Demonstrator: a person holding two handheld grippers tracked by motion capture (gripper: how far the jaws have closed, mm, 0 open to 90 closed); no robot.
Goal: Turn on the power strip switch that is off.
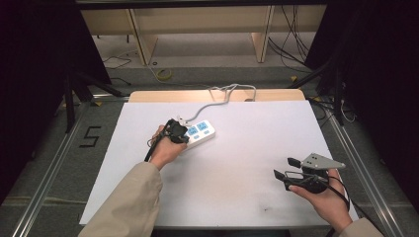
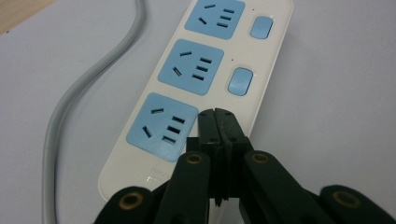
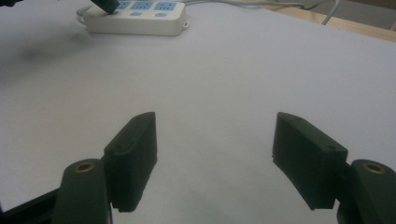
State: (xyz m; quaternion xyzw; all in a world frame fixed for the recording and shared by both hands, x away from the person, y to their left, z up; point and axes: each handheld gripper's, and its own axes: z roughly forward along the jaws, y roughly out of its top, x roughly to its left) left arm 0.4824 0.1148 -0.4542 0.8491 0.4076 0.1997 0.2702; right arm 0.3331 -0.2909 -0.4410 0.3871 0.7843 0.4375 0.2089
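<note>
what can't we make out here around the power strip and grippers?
- Third switch on the power strip: left gripper view, the shut left gripper covers that spot.
- Whether those tips press the strip or hover: not settled.
- Switch lamps, on or off: too small.
- Cable: high view, runs off the table's far edge, plug end hidden.
- Strip's near end: high view, behind the left hand.
- Right gripper: open, nothing between.

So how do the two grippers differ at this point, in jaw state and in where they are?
The left gripper has its jaws shut together, tips over the power strip beside the nearest socket; the right gripper has its jaws wide apart with nothing between them. The left sits mid-table at the strip; the right is off near the table's right edge. Both are black and hand-held.
</note>
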